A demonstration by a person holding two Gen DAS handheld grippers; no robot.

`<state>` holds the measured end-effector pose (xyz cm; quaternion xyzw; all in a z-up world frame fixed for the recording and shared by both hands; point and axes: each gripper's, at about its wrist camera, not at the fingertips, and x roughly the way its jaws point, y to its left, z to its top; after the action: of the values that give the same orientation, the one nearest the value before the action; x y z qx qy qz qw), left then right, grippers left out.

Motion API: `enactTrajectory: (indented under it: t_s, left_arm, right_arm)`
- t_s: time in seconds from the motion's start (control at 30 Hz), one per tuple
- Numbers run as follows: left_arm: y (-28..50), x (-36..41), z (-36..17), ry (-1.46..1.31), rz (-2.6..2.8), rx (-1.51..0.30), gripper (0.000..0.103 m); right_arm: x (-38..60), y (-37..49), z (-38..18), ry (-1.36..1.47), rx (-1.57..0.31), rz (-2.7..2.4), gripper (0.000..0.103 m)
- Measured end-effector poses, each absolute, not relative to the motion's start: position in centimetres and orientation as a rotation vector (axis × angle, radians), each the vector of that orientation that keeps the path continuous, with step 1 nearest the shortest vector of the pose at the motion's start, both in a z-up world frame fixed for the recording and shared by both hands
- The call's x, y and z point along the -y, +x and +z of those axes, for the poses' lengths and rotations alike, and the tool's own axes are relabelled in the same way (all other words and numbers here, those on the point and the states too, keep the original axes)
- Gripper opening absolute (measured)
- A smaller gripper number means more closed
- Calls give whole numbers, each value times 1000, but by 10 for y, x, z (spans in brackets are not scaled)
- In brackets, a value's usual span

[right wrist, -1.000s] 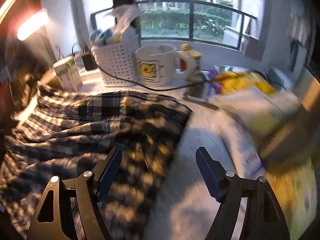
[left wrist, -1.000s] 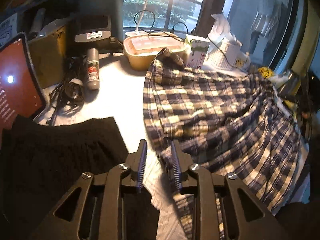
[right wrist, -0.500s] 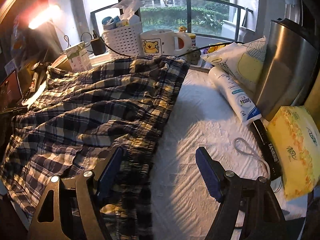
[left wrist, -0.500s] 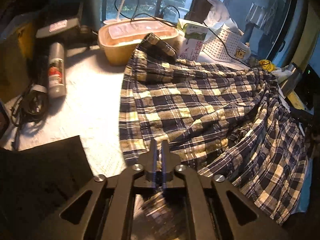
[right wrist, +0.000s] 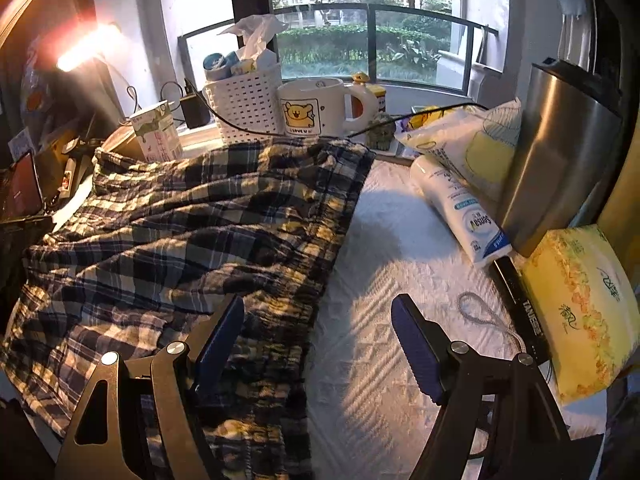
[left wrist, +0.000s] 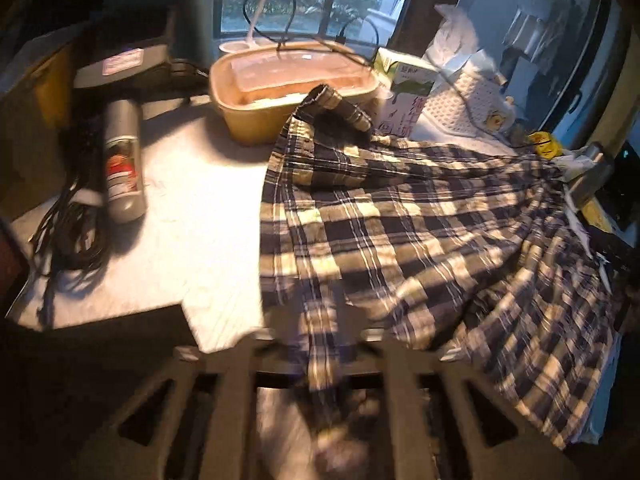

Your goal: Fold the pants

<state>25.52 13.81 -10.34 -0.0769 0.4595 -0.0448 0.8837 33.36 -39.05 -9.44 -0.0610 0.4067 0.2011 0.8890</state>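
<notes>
**Desk:** The left hand-held gripper (left wrist: 324, 360) — what has it got?

**Photographer:** It is motion-blurred low in its own view, but a strip of the plaid pants (left wrist: 400, 216) runs straight into the jaws, which look pinched together on that hem edge. The cloth fans away ahead and to the right of it. Off to its left lie a spray can (left wrist: 122, 168) and a coil of black cable (left wrist: 74, 236) on the pale worktop (left wrist: 208, 208); straight ahead, past the far hem, sits a tan lidded container (left wrist: 294, 92).

**Desk:** And the right hand-held gripper (right wrist: 316, 328)?

**Photographer:** Spread wide, holding nothing. Its left finger hangs over the gathered waistband edge, its right finger over bare worktop. Further right are a white tube (right wrist: 460, 208) and a yellow tissue pack (right wrist: 580, 308).

**Desk:** Which step is this?

**Photographer:** By my reading, the opening grab: one end secured, the waistband end not yet. The next move likely calls for the right to close on the waistband so both ends lift together.

**Desk:** The pants themselves?

**Photographer:** Navy-and-cream check, thin and rumpled, spread wide with ridged wrinkles, unfolded, one far corner riding up against the container.
</notes>
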Motion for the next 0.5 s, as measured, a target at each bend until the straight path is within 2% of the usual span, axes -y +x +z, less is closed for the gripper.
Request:
enactTrajectory:
  t_s: [0.27,0.33,0.5]
  left_arm:
    - [272,-122,-124,-96,-92,-973,32]
    - [271,-117,-125,-60,-91,-968,0]
    - [260,-119,-112,-50,-60,-912,0]
  right_arm:
    - [390,334,-90,-122,-802,400,78]
    - [392,337,-92,-111,-804,395,78]
    - [395,339,-99,-93,-814,392,78]
